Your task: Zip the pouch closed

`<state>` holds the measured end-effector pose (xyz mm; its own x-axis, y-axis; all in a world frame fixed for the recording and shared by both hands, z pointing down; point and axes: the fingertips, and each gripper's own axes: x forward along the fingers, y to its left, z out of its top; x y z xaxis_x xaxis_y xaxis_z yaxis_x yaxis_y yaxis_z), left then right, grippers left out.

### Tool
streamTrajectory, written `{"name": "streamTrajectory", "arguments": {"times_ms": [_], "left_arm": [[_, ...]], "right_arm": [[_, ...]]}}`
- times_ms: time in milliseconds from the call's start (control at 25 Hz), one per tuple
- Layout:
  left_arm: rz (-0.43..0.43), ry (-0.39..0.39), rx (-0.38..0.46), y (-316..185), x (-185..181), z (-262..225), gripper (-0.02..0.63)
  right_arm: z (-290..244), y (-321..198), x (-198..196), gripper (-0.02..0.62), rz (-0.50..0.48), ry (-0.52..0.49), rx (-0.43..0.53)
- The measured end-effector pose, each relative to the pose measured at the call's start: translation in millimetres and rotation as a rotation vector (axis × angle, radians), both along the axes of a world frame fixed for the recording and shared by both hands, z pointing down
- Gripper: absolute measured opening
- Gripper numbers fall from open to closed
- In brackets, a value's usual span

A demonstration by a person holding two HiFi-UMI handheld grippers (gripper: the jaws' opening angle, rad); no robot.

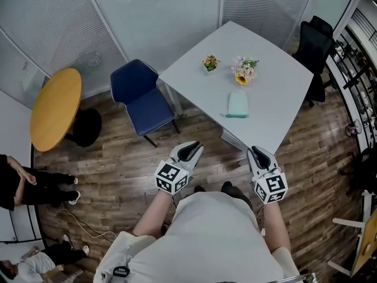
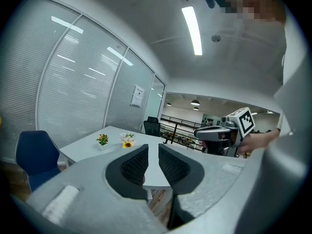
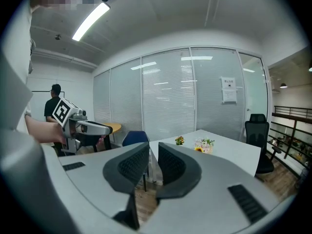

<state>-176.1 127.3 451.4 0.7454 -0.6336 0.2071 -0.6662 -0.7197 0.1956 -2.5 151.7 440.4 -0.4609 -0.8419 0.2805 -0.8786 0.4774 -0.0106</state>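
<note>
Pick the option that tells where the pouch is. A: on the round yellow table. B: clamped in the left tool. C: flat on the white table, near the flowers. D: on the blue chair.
C: the mint pouch lies flat on the white table, close to the flowers, and neither the left tool nor the right tool holds anything.

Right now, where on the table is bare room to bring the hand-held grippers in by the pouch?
Bare: the near corner of the white table between the pouch and the edge facing you, and the strip right of the pouch toward the black chair. Crowded: behind the pouch, where the small flower pot and the bouquet stand.
</note>
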Motion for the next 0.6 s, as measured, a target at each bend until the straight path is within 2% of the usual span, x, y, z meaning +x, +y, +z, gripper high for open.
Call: {"name": "streamTrajectory", "arguments": {"times_ms": [320, 600], "left_arm": [[-0.013, 0.006, -0.018, -5.8, -9.7, 6.8, 0.074], [-0.059, -0.007, -0.05, -34.4, -7.4, 23.1, 0.074]], "right_arm": [[4.8, -6.8, -7.6, 0.06, -0.013, 0.005, -0.014], [23.2, -43.2, -7.6, 0.058, -0.078, 0.001, -0.047]]}}
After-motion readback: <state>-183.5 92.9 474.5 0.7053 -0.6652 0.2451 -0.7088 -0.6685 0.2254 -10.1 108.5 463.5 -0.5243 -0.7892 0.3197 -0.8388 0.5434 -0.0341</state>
